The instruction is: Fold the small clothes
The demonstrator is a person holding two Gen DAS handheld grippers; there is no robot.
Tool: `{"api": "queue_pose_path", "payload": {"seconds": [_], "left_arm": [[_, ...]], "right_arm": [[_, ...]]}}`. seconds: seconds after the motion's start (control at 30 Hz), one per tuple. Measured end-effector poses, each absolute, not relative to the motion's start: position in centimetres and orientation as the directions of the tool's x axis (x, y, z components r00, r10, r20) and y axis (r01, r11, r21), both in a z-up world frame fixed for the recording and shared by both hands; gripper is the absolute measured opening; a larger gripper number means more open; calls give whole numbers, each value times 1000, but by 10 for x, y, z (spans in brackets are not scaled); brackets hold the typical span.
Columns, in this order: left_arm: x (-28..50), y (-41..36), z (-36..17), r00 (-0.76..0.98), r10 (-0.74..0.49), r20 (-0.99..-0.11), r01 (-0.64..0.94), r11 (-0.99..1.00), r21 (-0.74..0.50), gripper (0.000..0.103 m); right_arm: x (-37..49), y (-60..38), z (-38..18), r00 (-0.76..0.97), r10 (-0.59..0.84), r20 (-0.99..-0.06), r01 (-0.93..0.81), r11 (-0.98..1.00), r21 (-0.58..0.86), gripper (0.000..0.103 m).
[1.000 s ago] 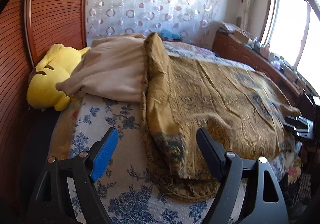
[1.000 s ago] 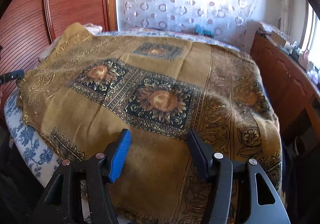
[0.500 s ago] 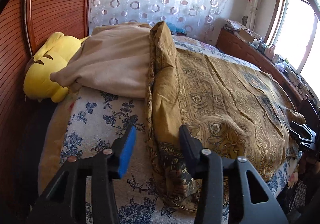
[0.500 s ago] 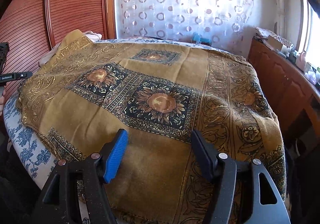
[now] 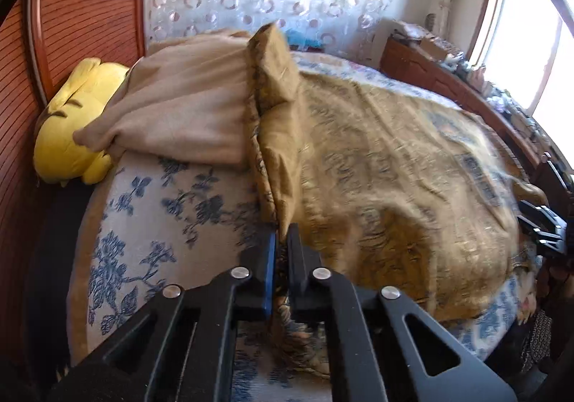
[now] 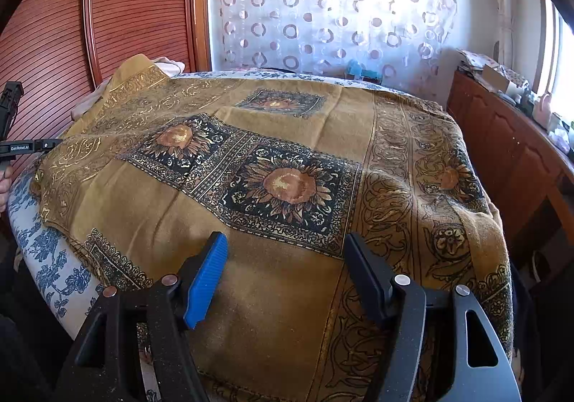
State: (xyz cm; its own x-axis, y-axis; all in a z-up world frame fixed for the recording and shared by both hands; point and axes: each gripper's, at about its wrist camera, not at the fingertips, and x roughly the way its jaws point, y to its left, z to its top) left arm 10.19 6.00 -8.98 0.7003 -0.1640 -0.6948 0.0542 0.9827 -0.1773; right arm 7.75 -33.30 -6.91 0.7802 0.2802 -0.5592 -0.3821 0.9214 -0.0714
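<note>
- Your left gripper (image 5: 281, 240) has just clamped its jaws tight on the near edge of the ochre patterned cloth (image 6: 287, 183), with the fabric pinched between the pads.
- Your right gripper (image 6: 285, 260) hovers with jaws spread wide over the cloth's near hem, gripping nothing.
- The cloth lies spread across the bed (image 5: 150, 222), whose blue-flowered cover shows along the left side.
- Further back, a beige blanket (image 5: 183, 107) lies heaped against a yellow plush toy (image 5: 71, 125).
- Behind those you have a wooden slatted wall (image 6: 143, 0), a circle-patterned curtain (image 6: 323, 7) and a bright window (image 5: 520, 43).
- The clutter on the sideboard (image 6: 502, 129) is too small to make out.
</note>
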Motion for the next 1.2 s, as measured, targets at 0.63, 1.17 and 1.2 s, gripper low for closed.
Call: {"api": "queue_pose_path", "payload": {"seconds": [0.63, 1.17, 1.2], "left_arm": [[142, -146, 51, 652, -541, -531, 559, 816, -145, 5], [151, -296, 83, 506, -647, -570, 745, 661, -89, 5], [153, -301, 79, 500, -643, -581, 746, 660, -88, 6]], "right_arm": [[65, -381, -49, 774, 316, -548, -347, 936, 50, 70], [6, -453, -33, 847, 244, -472, -227, 970, 94, 70], [4, -457, -35, 848, 242, -472, -221, 970, 101, 70]]}}
